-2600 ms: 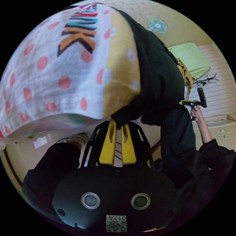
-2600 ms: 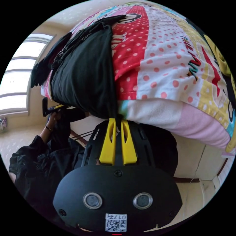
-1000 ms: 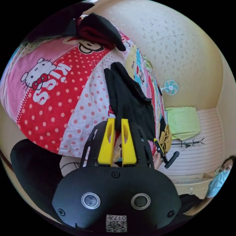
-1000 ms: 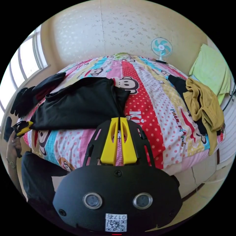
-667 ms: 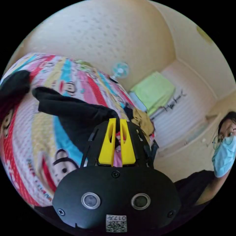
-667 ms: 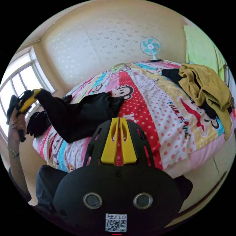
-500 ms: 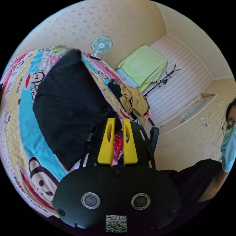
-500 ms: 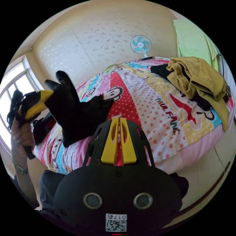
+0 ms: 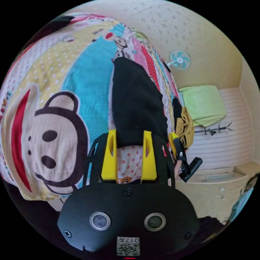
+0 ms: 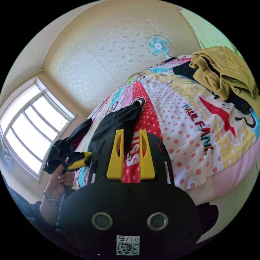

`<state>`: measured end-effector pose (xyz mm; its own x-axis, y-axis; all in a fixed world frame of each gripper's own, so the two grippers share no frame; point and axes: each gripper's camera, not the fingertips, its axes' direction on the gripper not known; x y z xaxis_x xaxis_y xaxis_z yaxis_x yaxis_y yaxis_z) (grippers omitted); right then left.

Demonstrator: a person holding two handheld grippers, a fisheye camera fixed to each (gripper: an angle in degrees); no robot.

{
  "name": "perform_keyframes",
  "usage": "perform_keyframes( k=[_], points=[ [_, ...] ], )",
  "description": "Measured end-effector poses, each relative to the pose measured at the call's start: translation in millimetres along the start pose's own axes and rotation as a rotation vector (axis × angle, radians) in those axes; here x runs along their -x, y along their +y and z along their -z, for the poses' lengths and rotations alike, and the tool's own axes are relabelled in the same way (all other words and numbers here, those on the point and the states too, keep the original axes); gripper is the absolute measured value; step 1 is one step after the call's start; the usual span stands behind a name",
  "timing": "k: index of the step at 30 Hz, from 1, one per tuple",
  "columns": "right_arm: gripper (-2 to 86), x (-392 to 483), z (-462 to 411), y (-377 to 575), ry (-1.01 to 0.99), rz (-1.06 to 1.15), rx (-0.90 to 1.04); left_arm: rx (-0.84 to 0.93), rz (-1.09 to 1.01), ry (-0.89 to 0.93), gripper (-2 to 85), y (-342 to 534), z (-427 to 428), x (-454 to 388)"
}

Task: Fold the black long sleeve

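Your left gripper (image 9: 129, 134) has its jaws apart, empty, at the near end of the black shirt (image 9: 136, 105), which stretches lengthwise straight ahead; your right gripper (image 10: 130, 132) is also parted.

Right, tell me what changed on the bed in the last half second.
The left gripper laid the lifted black shirt down flat on the bedspread and let go; its jaws now stand open. The right gripper opened too. The mustard clothes pile stayed put.
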<state>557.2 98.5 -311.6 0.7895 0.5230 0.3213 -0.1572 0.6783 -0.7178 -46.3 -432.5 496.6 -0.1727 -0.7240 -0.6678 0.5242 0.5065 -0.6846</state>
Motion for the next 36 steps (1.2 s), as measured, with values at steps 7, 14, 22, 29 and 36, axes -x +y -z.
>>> perform_keyframes(
  k=[7,14,22,29,36],
  points=[
    [18.2,42.1,40.6,38.4,-0.2,0.424,0.099,-0.032,0.012,0.231,4.8,12.1,30.1,2.5],
    [19.6,111.6,8.5,90.2,0.151,0.796,0.339,-0.067,-0.099,0.406,4.4,32.2,91.1,-32.6],
    [5.7,231.6,89.2,105.0,0.188,1.047,-0.017,-0.305,-0.257,0.448,4.3,76.1,220.9,-37.8],
    [4.5,323.5,-16.0,76.5,0.022,1.105,-0.019,-0.503,-0.166,0.292,4.3,50.6,302.4,27.5],
    [5.5,471.7,-93.7,-19.2,-0.087,1.147,-0.157,-0.676,-0.284,0.086,4.7,-50.7,423.3,15.7]
  ],
)
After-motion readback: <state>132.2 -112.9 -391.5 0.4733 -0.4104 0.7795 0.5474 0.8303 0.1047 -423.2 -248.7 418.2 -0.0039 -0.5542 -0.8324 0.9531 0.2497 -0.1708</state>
